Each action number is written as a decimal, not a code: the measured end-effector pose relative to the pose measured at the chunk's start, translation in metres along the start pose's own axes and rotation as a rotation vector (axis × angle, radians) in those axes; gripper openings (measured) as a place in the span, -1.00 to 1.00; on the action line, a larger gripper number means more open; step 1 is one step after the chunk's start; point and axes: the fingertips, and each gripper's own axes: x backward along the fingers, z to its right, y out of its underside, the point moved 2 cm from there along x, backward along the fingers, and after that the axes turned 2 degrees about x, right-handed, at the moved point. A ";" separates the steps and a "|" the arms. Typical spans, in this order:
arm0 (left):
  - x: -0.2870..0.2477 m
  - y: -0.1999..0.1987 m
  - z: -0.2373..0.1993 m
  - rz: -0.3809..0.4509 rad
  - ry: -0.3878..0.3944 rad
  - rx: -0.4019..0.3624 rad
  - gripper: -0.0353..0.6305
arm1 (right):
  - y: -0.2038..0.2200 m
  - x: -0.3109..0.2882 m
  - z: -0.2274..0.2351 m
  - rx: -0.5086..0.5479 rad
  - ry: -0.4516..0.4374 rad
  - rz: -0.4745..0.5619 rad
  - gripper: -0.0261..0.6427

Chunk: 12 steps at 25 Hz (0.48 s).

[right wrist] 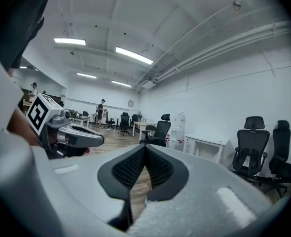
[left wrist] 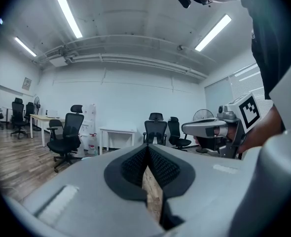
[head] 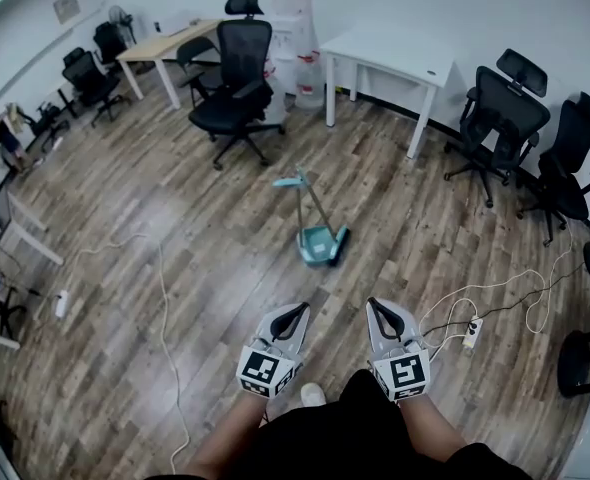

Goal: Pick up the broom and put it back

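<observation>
A teal broom (head: pixel 305 208) leans in its teal dustpan (head: pixel 320 246) on the wooden floor, in the middle of the head view. Its handle tilts up and away to the left. Both grippers are held side by side low in that view, well short of the broom. My left gripper (head: pixel 298 312) has its jaw tips together with nothing between them; it points level into the room (left wrist: pixel 146 151). My right gripper (head: pixel 375 306) is likewise shut and empty (right wrist: pixel 145 149). Each gripper view shows the other gripper beside it; the broom appears in neither.
A black office chair (head: pixel 237 78) and a white table (head: pixel 390 53) stand beyond the broom. More black chairs (head: pixel 500 118) are at the right. A power strip (head: pixel 472 330) with cables lies right of my grippers. A white cable (head: pixel 165 308) runs along the floor at left.
</observation>
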 end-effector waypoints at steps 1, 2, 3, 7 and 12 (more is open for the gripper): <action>0.001 0.000 -0.003 0.003 -0.007 0.003 -0.85 | -0.001 -0.002 -0.002 0.002 -0.004 0.000 -0.91; 0.002 0.000 -0.006 0.004 -0.013 0.005 -0.85 | -0.001 -0.004 -0.004 0.003 -0.009 -0.001 -0.91; 0.002 0.001 -0.008 0.004 -0.016 0.005 -0.85 | -0.001 -0.007 -0.004 0.005 -0.012 -0.001 -0.91; -0.004 0.005 -0.016 -0.016 -0.023 0.008 -0.85 | -0.001 -0.022 -0.002 -0.004 -0.029 -0.004 -0.91; -0.026 0.010 -0.030 -0.037 -0.042 0.014 -0.85 | 0.006 -0.048 0.013 -0.011 -0.055 -0.014 -0.91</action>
